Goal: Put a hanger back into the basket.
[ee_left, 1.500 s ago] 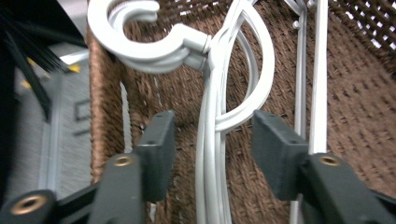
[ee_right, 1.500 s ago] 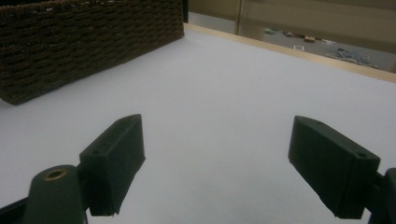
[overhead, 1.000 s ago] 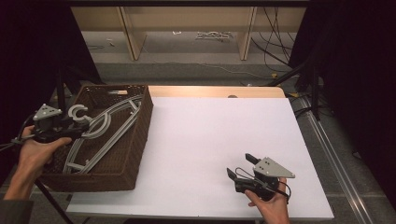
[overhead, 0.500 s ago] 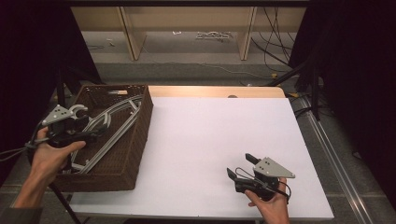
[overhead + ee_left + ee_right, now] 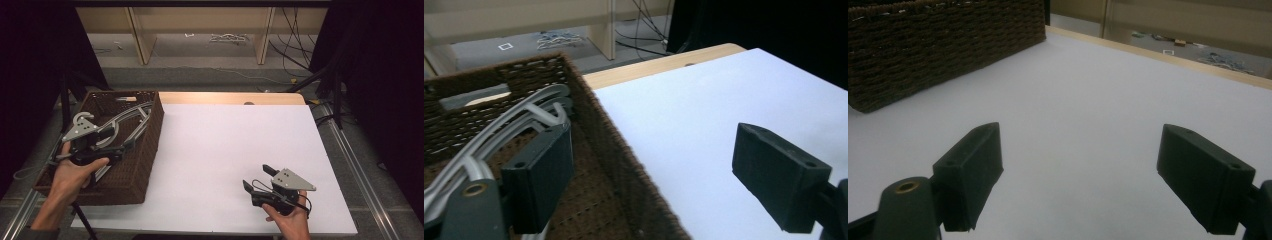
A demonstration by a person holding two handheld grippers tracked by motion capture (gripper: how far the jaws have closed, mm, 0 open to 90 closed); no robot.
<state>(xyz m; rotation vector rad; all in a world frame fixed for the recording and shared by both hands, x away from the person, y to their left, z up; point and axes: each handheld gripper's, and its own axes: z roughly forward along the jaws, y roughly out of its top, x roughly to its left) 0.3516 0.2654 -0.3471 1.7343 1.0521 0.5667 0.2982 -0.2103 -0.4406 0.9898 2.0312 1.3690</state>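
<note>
Left gripper view shows my left gripper, jaws spread, straddling the dark woven wicker basket wall; I should dip toward the grey plastic hangers inside, my right gripper spread idle above the bench.

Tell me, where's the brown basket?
In the high view the brown basket sits at the table's left edge, grey hangers inside it, with the left gripper over it.

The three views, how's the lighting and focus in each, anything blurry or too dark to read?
High view: white table top evenly bright, surroundings black, wicker basket readable. Left gripper view: the left hand-held gripper jaws sit soft-focused up close; the grey hangers are slightly blurred. Right gripper view: the right hand-held gripper jaws dark and soft, basket weave sharper, no glare.
</note>
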